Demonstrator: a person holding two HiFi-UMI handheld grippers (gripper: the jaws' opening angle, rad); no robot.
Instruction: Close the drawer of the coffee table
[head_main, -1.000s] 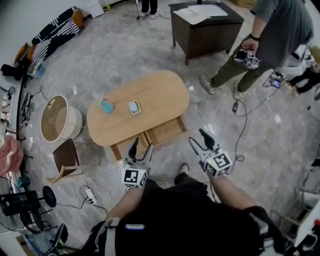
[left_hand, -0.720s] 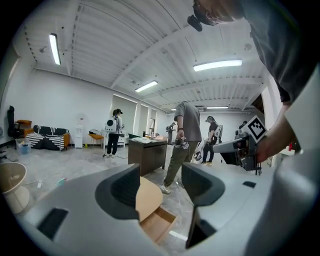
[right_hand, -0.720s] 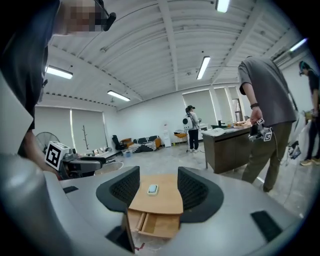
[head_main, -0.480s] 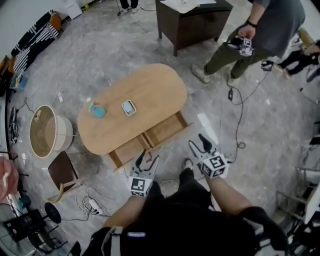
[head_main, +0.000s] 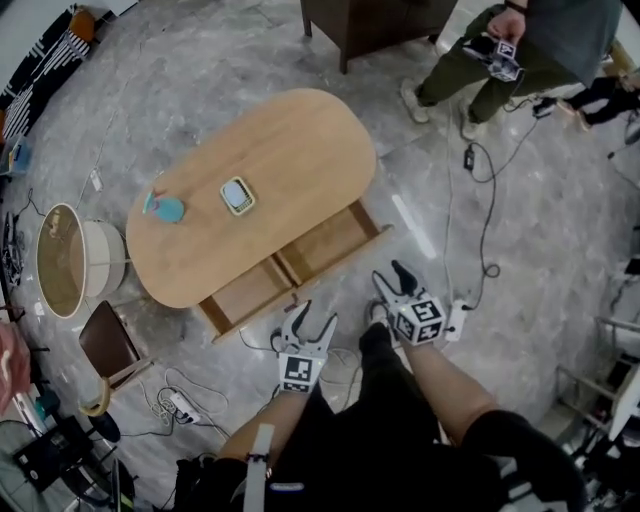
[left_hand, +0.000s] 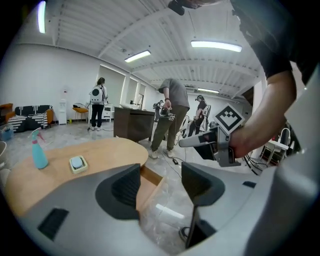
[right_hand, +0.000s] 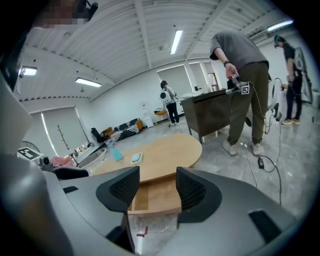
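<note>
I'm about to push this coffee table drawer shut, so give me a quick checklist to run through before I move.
1. Drawer open and in view: ok.
2. Left hand-held gripper empty, jaws apart: ok.
3. Right hand-held gripper empty, jaws apart: ok.
4. Either gripper touching the drawer front: not ok, both are short of it.
5. Nothing sticking up out of the drawer: ok, it looks bare.
6. Drawer slides freely: cannot tell.
</note>
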